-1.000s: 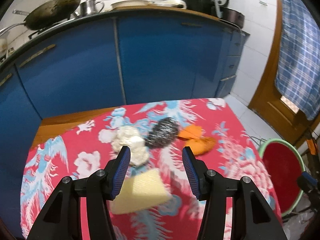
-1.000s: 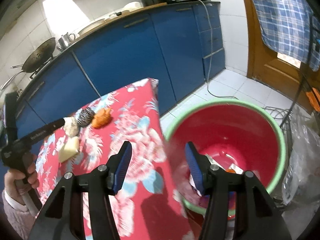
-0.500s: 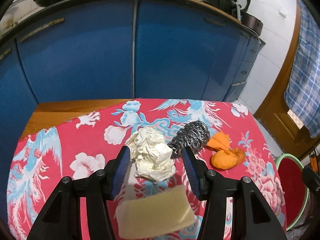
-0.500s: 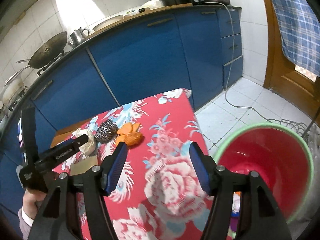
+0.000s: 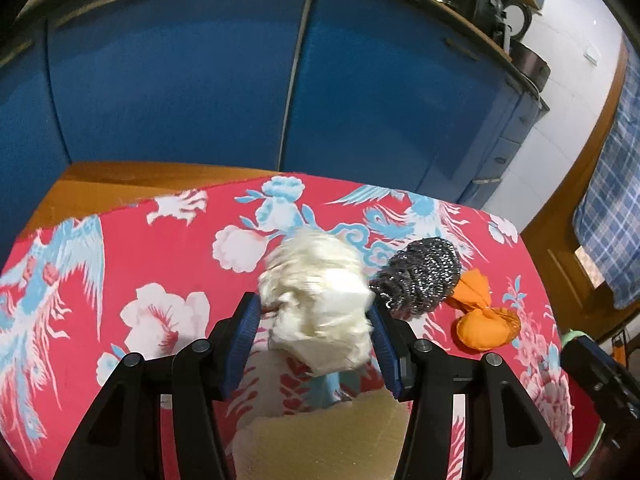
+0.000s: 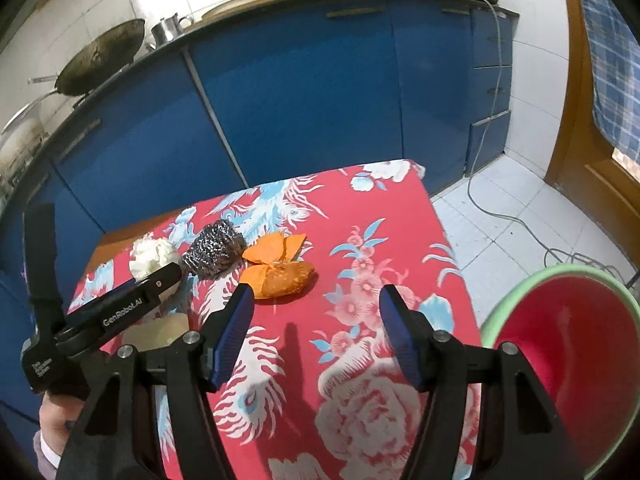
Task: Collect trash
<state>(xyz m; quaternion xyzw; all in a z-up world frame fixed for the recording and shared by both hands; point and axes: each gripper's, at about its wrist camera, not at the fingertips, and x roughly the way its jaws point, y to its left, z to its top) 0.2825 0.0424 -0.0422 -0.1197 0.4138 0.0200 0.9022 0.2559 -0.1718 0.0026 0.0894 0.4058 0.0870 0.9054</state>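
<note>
Left wrist view: the left gripper is straddling the crumpled white paper wad, pads beside it, contact unclear. A steel scourer is lying just right, beside an orange wrapper; a yellow sponge is lying below.

Right wrist view: the right gripper is hanging spread wide over the floral tablecloth, holding nothing. The red basin is sitting rightward.

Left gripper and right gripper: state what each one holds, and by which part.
The left gripper brackets the crumpled white paper wad across its sides; a closed grip cannot be confirmed. The right gripper holds nothing, jaws open.
</note>
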